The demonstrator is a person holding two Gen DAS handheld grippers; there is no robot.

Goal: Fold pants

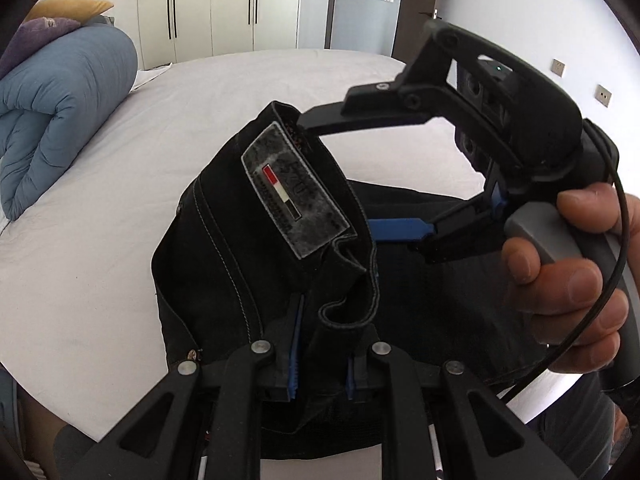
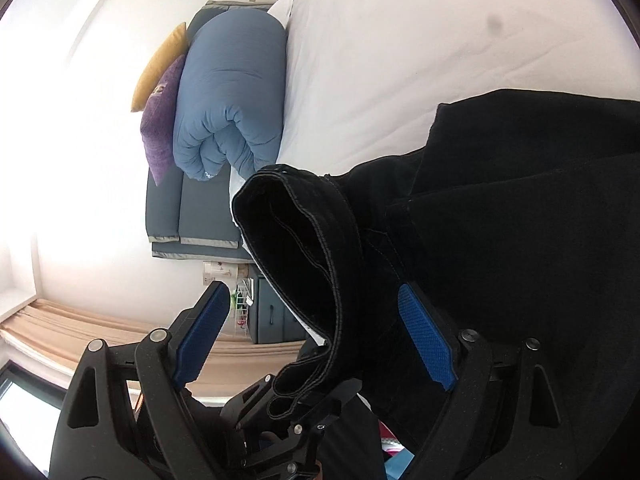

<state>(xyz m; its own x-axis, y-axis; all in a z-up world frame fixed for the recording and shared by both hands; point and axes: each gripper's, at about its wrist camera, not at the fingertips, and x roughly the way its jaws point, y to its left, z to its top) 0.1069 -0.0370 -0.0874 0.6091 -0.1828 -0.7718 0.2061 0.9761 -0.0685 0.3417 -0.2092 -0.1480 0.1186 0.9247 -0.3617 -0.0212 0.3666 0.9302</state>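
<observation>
The black denim pants (image 1: 256,248) lie bunched on the white bedsheet (image 1: 100,240), their waistband lifted off the bed. The cloth is thick and matte, with pale contrast stitching along the seams and a grey rectangular patch (image 1: 294,196) sewn on the waistband, bearing a small red, white and black stripe. A metal rivet (image 1: 193,355) shows near a pocket corner.

The left gripper (image 1: 320,376) has its blue ribbed pads (image 1: 295,360) pressed in on a folded bundle of waistband, so the fingers pinch the denim between them.

The right gripper (image 2: 316,336) is held in a bare hand (image 1: 576,276), which wraps a grey handle. In its own camera its textured blue pads (image 2: 426,340) stand wide apart, with the curled, layered edge of the waistband (image 2: 304,240) hanging between them and not squeezed. In the left view one black finger tip reaches the far end of the waistband.

At the head of the bed sits a rolled blue quilted duvet (image 1: 60,112), puffy and creased, beside a purple cushion (image 2: 162,128) and a mustard-yellow one (image 2: 160,64). Cream wardrobe doors (image 1: 216,4) with dark vertical handles stand behind.
</observation>
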